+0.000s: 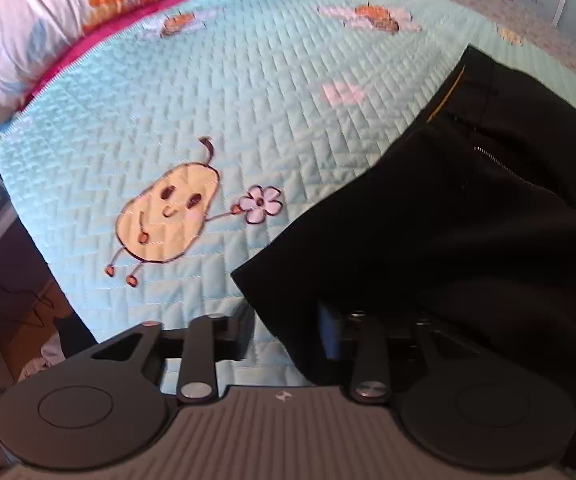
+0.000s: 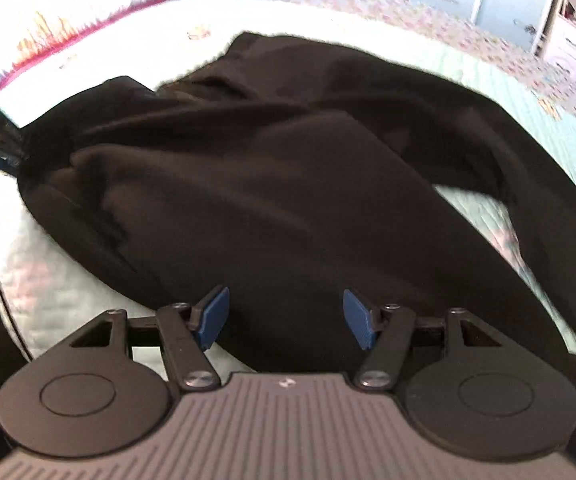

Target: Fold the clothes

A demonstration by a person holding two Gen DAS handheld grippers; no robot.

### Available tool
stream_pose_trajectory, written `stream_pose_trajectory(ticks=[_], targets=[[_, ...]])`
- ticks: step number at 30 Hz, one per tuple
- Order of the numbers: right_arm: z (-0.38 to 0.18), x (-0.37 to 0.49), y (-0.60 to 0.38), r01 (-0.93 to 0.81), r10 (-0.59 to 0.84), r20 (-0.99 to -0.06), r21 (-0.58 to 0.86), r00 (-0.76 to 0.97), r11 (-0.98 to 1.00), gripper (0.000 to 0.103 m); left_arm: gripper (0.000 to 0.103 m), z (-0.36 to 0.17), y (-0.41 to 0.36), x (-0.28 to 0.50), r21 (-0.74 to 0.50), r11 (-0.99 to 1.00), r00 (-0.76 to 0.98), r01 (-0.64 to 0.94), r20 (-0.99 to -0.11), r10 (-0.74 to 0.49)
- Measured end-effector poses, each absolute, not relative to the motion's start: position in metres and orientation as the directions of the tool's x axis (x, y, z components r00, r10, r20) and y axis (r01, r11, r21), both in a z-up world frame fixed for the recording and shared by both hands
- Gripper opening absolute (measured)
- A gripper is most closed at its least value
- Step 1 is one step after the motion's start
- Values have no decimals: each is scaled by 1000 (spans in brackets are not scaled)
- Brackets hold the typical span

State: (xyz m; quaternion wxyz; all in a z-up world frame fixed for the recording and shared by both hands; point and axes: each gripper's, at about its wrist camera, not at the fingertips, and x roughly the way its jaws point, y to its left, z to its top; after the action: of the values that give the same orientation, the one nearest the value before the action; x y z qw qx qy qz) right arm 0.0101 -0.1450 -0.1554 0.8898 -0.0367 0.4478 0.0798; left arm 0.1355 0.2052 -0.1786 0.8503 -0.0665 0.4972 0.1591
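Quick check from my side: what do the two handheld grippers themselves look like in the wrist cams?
Both match: a grey ribbed body with a small white logo, two round black discs at the sides, and black linkage bars with silver screws. The right gripper has blue ribbed fingertip pads. The left gripper's fingertips are mostly hidden by black fabric. No cables or sleeves show.

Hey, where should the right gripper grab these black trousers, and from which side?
Probably the near edge of the black trousers, coming in low from the bed's front. The right gripper already hangs open over that edge, where the cloth lies flat and thin; further back it bunches into thick folds.
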Motion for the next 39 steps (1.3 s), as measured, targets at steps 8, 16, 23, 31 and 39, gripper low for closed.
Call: stream_pose_trajectory(ticks=[8, 16, 23, 31, 39], targets=[[-151, 13, -201, -65, 168, -783, 161, 598, 985, 65, 66, -137, 222, 109, -33, 924, 492, -382, -853, 173], [-142, -2, -308, 257, 7, -724, 254, 689, 932, 65, 64, -97, 212, 104, 97, 893, 533, -440, -772, 346], [-157, -66, -474, 679, -254, -698, 436, 669, 590, 65, 64, -100, 121, 128, 28, 978, 614, -207, -774, 152], [-169, -35, -577, 757, -389, -730, 264, 562, 598, 66, 66, -132, -14, 146, 74, 992, 547, 103, -837, 5], [-208, 8, -623, 687, -230, -799, 286, 556, 668, 73, 66, -166, -93, 154, 33, 968, 434, 251, -897, -82]])
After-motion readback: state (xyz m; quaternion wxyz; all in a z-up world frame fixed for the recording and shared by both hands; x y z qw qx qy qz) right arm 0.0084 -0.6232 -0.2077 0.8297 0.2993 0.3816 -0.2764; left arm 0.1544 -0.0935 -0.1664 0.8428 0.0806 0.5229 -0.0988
